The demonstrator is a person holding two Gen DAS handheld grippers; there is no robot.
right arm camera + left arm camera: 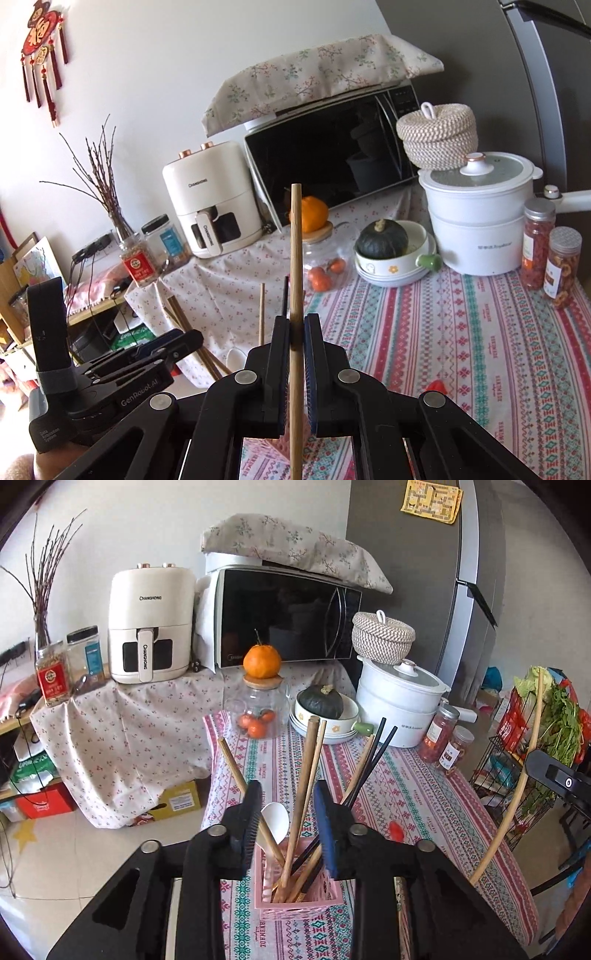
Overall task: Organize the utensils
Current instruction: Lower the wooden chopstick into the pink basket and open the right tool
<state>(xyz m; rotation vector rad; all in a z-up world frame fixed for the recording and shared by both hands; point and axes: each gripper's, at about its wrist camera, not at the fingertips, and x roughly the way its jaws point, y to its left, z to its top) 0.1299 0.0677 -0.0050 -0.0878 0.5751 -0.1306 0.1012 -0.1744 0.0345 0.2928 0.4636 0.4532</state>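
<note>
In the left wrist view, the left hand-held gripper (286, 812) hangs over the square pink plastic basket (295, 897) at the bottom middle of the frame. Its jaws stand apart and hold nothing. The basket keeps the long wooden chopsticks (306, 782), the thin black chopsticks (369, 764) and the white plastic spoon (275, 819) standing up together, so they lean on its walls. The basket sits near the front edge of the patterned pink tabletop (424, 794). To the right of it there is bare cloth. Behind it stand a glass jar of small oranges (256, 716) and a white bowl with a dark green squash (325, 709).

In the right wrist view, the right hand-held gripper (295, 332) is clenched on one long wooden stick (295, 295), held upright in the middle of the frame. I think this makes it easy to drop into the basket. The left hand-held gripper shows at lower left, close by, so the two could bump.
</note>
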